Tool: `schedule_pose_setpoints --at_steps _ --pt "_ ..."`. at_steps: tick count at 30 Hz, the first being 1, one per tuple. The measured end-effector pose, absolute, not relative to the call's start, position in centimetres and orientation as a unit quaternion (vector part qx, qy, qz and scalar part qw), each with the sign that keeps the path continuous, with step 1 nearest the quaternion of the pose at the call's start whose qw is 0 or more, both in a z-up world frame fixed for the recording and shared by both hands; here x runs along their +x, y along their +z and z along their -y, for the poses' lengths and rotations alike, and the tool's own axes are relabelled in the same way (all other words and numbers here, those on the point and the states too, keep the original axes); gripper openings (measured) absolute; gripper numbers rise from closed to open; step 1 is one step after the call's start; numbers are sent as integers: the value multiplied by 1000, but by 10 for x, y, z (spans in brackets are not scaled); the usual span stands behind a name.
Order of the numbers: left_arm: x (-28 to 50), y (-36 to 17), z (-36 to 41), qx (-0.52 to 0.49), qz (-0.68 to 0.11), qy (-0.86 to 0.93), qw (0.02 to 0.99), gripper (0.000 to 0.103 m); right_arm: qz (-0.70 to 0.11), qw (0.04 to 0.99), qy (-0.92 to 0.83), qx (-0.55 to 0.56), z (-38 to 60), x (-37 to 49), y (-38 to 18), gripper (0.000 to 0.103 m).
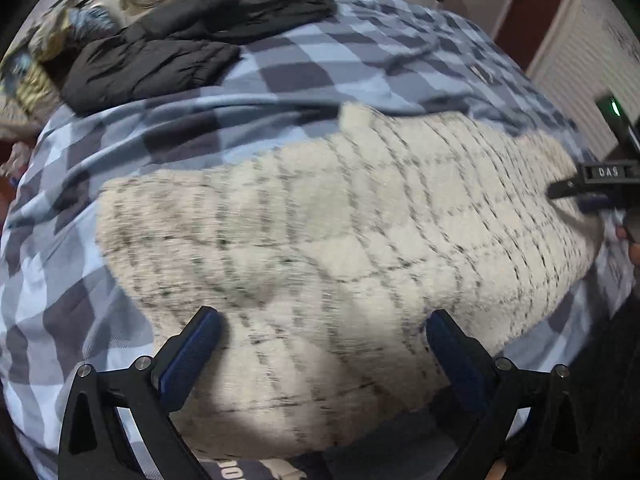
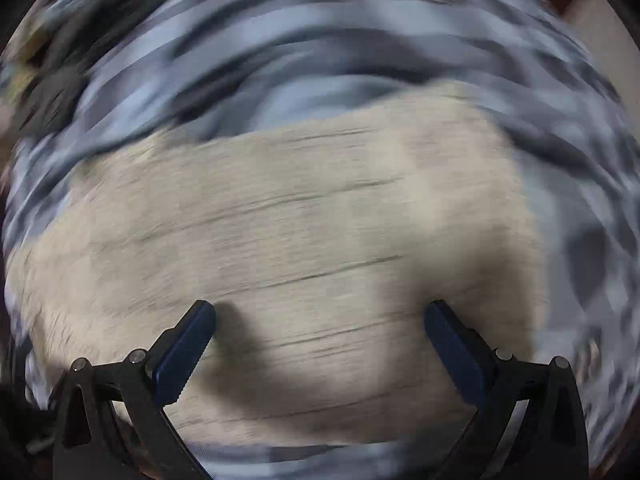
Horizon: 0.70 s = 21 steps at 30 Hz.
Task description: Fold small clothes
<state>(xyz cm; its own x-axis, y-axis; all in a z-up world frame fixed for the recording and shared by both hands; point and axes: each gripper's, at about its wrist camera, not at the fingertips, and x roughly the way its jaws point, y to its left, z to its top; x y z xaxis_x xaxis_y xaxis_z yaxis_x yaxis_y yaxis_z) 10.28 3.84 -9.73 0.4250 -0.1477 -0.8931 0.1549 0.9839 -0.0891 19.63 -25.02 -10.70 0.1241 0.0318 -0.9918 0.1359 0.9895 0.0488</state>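
The fuzzy cream cloth [image 1: 320, 240] lies flat on the checked bed [image 1: 120, 152]. The left claw [image 1: 322, 328] is spread wide with nothing in it, and the cloth stretches toward 12 o'clock. The right claw [image 2: 320, 320] is spread wide too, above the same cloth [image 2: 280, 240].

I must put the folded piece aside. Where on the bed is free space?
Free checked cover lies beyond the cream garment, right of the black jacket, and along the garment's left side. The far left corner is crowded.
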Motion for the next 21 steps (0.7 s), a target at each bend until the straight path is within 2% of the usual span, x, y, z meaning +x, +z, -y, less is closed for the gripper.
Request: schedule_pose_setpoints --at_steps 4,7,12,15,20,21 --pt "100 -89 -66 -10 -507 -12 862 103 -646 741 -107 148 302 194 -108 102" --pt "93 -82 -93 4 -495 98 864 103 -645 719 -237 105 330 191 -107 102" --pt "83 -61 -91 82 -446 174 874 103 -594 723 -199 291 377 161 -95 102" --pt "76 -49 -65 123 -418 150 887 103 -610 708 -126 334 376 155 -96 102" --pt "67 -36 -32 129 -393 77 907 103 -612 668 -52 420 379 119 -101 102" --pt "66 -34 -28 133 -390 67 909 103 -620 671 -40 404 370 118 -101 102"
